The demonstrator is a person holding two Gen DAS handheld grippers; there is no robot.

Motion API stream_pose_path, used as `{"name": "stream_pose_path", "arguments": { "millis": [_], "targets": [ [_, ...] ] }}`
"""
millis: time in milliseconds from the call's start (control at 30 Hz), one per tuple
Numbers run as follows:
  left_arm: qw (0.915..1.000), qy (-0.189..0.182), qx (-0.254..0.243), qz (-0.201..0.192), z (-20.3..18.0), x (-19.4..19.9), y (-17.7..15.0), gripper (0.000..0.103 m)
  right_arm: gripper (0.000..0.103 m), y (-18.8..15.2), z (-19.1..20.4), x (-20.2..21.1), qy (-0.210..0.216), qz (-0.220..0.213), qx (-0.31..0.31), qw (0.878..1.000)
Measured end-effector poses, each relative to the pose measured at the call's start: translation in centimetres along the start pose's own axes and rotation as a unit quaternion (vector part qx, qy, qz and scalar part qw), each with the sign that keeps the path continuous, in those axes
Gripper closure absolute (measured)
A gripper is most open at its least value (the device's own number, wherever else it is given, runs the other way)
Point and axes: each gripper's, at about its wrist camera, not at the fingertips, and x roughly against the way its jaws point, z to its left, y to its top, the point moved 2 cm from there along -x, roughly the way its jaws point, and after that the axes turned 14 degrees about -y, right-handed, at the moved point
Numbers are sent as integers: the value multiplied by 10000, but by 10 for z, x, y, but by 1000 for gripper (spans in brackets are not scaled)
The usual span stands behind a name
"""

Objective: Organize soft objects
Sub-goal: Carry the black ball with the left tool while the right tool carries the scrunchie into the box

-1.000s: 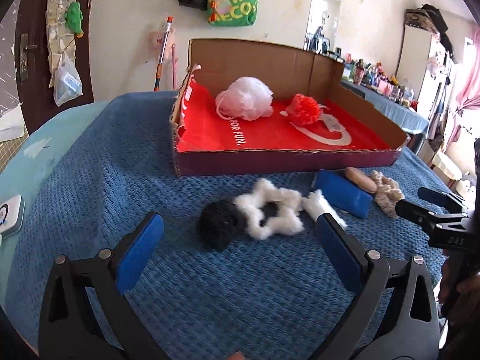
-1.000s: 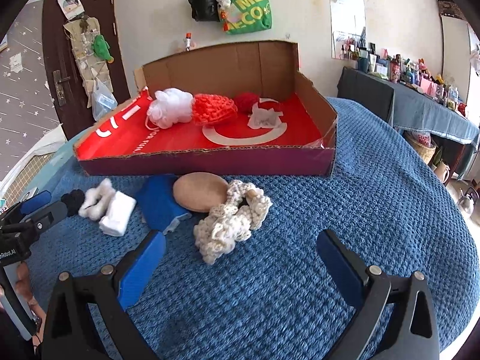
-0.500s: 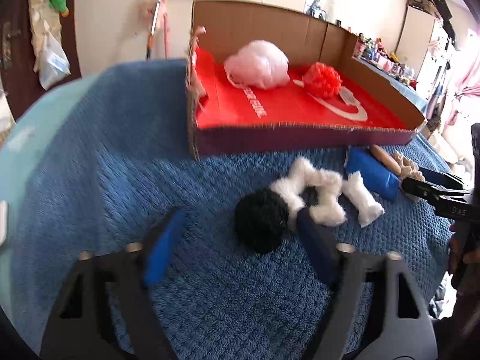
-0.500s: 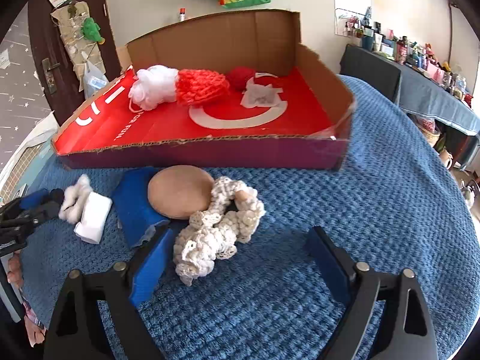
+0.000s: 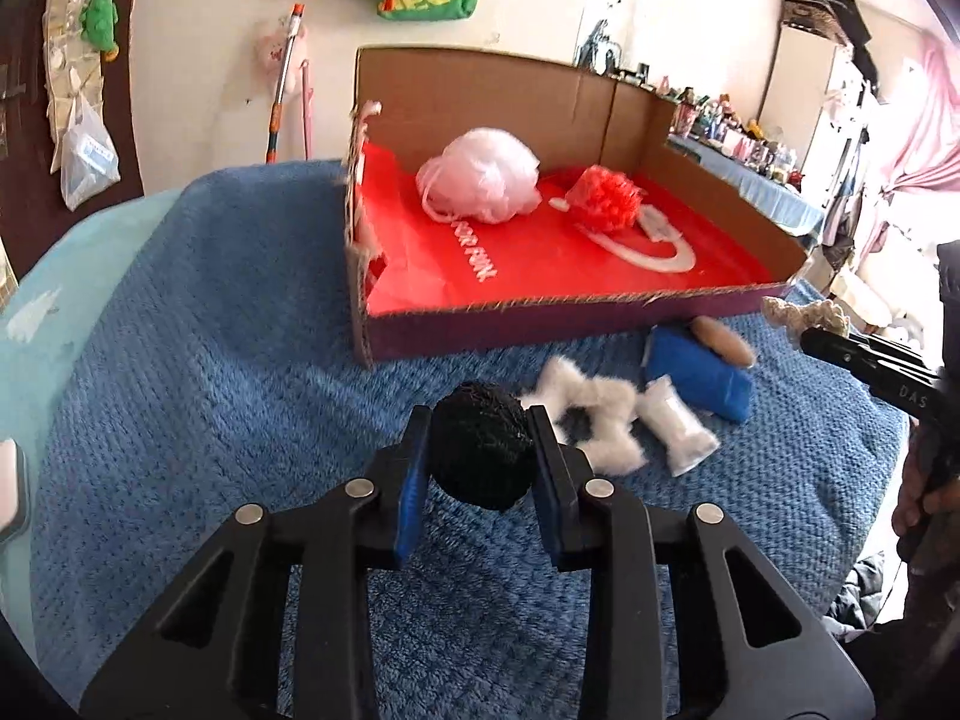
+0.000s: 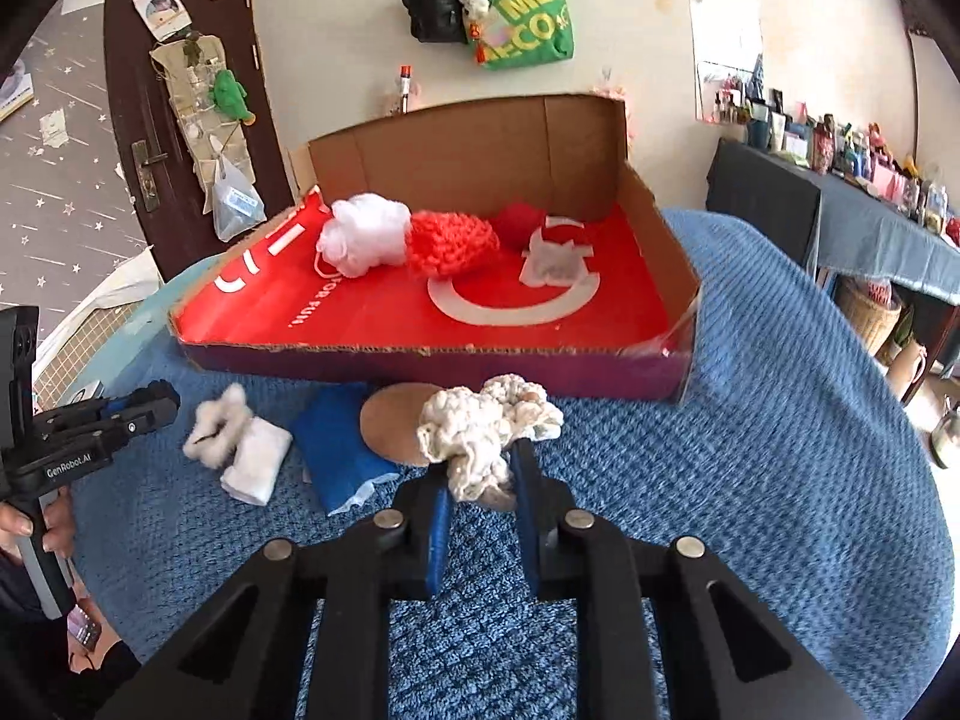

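My left gripper [image 5: 480, 456] is shut on a black fuzzy ball [image 5: 483, 450], held just above the blue blanket. My right gripper [image 6: 480, 480] is shut on a cream crocheted scrunchie [image 6: 480, 426], lifted off the blanket. On the blanket lie a white fluffy star-shaped scrunchie [image 5: 591, 414], a white rolled cloth [image 5: 681, 432], a blue cloth [image 5: 699, 375] and a tan round pad [image 6: 393, 429]. The cardboard box [image 6: 420, 357] with a red lining holds a white mesh puff [image 6: 363, 234], an orange-red knitted piece [image 6: 453, 240] and a red ball [image 6: 516, 219].
The blue blanket [image 6: 780, 420] covers the rounded table. The box stands at the far side with tall brown back walls [image 5: 480, 96]. A phone [image 5: 9, 492] lies at the left edge. A cluttered side table [image 6: 840, 192] stands to the right.
Both grippers moved forward and closed. The left one took the black ball and the right one took the cream scrunchie; both items are lifted off the blanket.
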Motion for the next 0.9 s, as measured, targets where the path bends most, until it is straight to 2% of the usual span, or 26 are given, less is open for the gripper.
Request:
{"name": "stream_pose_path", "arguments": {
  "millis": [200, 533, 700, 900],
  "targets": [
    [9997, -196, -152, -70, -16, 5, 6, 74, 82, 6, 1, 15, -18, -225, 123, 9997],
    [9993, -299, -213, -80, -27, 2, 9, 74, 82, 3, -2, 18, 18, -232, 127, 9996],
    [9991, -326, -263, -106, -27, -4, 23, 74, 82, 12, -3, 17, 4, -292, 123, 9995],
    [9988, -345, -338, -56, -21, -25, 53, 74, 82, 42, 1, 4, -138, -386, 292, 9987]
  ]
}}
